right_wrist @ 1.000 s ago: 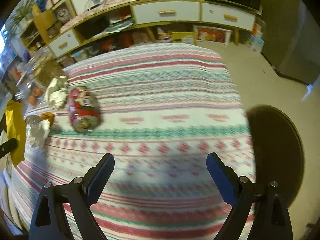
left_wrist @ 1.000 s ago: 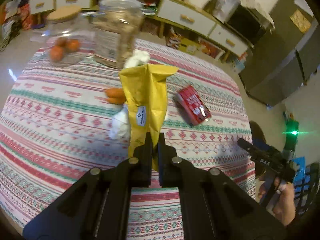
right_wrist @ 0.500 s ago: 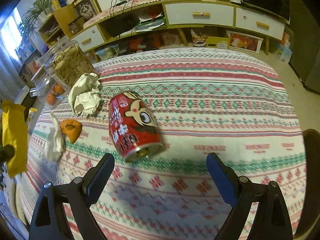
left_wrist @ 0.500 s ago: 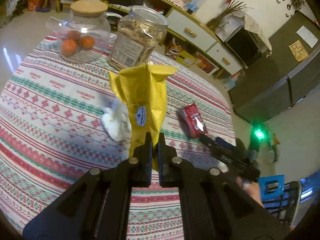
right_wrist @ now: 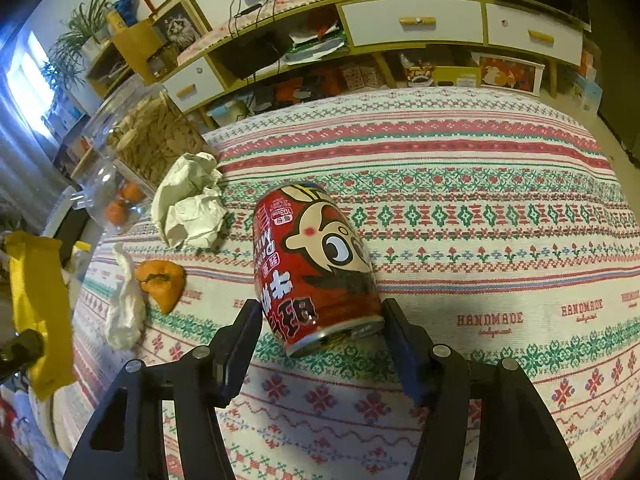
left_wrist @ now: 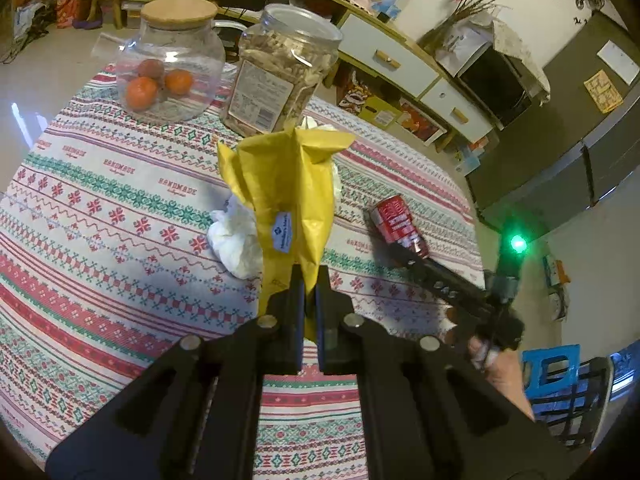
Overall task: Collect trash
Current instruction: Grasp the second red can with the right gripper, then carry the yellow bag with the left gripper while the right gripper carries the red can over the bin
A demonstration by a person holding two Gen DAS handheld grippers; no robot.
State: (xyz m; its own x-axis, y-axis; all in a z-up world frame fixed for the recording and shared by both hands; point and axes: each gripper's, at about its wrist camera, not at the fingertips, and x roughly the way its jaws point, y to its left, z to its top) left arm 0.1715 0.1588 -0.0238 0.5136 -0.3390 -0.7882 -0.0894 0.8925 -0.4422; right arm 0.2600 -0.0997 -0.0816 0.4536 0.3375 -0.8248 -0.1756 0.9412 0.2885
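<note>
Nearest to us, the left gripper point(left_wrist: 309, 280) had its jaws pinched tight on the lower edge of a yellow paper bag point(left_wrist: 288, 196), which stood upright above the worktop point(left_wrist: 100, 216) with its crumpled mouth at the top. The right gripper point(right_wrist: 322, 320) had its jaws spread apart, one on each side of the near end of a red drink can point(right_wrist: 316, 264); we could not tell whether the pads touched the metal. The can lay on its side on the patterned cloth, its cartoon face up and its end toward the camera.

Just beyond the bag, in the left wrist view, a white crumpled tissue point(left_wrist: 236, 240) lay on the cloth beside the bag's left edge. From the right wrist view a piece of orange peel point(right_wrist: 162, 282) sat just beside that tissue, left of the can, and a ball of crumpled paper point(right_wrist: 192, 200) lay a little further back, near the can's far end.

Further still, at the far edge of the worktop, stood a clear plastic jar of snacks point(left_wrist: 280, 68) and, beside it, a glass jar with a wooden lid point(left_wrist: 170, 60) holding oranges. Behind the worktop ran a low cabinet with white drawers point(right_wrist: 416, 20).
</note>
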